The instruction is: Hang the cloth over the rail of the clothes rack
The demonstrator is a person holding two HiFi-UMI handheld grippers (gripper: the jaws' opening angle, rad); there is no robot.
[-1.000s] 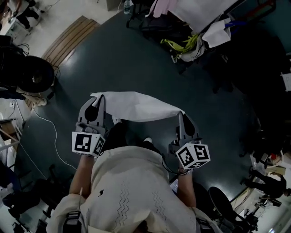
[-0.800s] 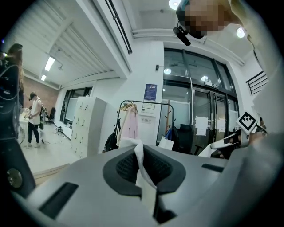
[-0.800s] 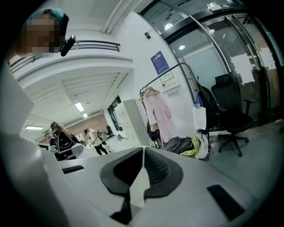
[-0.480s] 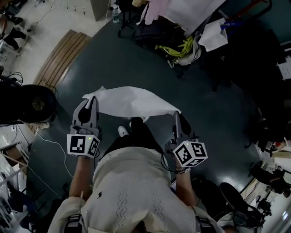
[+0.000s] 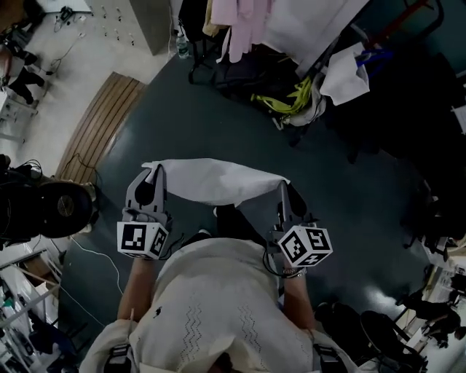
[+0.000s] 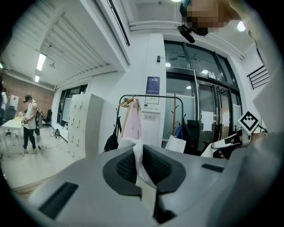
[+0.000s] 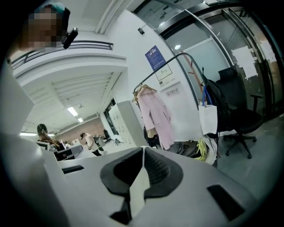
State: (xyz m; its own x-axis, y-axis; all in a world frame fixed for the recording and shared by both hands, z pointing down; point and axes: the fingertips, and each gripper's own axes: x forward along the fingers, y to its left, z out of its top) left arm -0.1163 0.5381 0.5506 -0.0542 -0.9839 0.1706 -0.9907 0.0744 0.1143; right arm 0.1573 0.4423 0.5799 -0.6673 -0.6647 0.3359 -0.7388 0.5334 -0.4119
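Note:
A white cloth point(image 5: 218, 181) hangs stretched between my two grippers in front of the person's body. My left gripper point(image 5: 156, 172) is shut on its left corner, and my right gripper point(image 5: 282, 185) is shut on its right corner. In the left gripper view a strip of the cloth point(image 6: 141, 173) is pinched between the dark pads. The right gripper view shows the same for the cloth point(image 7: 137, 184). The clothes rack's black rail point(image 6: 146, 95) stands ahead with a pink garment point(image 6: 132, 125) hanging on it. That rail point(image 7: 179, 56) and pink garment point(image 7: 154, 116) also show in the right gripper view.
Hanging garments point(image 5: 237, 18) and a pile with a yellow-green item point(image 5: 295, 93) lie ahead on the dark floor. A wooden platform point(image 5: 102, 116) is at the left, a black round object point(image 5: 51, 207) nearer. Lockers point(image 6: 84, 124), a white bag point(image 6: 176, 144), an office chair point(image 7: 239, 122) and people point(image 6: 30, 122) stand around.
The person has walked forward: the floor, wooden platform and garments have slid down the head view. Both grippers stay shut on the cloth, still stretched between them.

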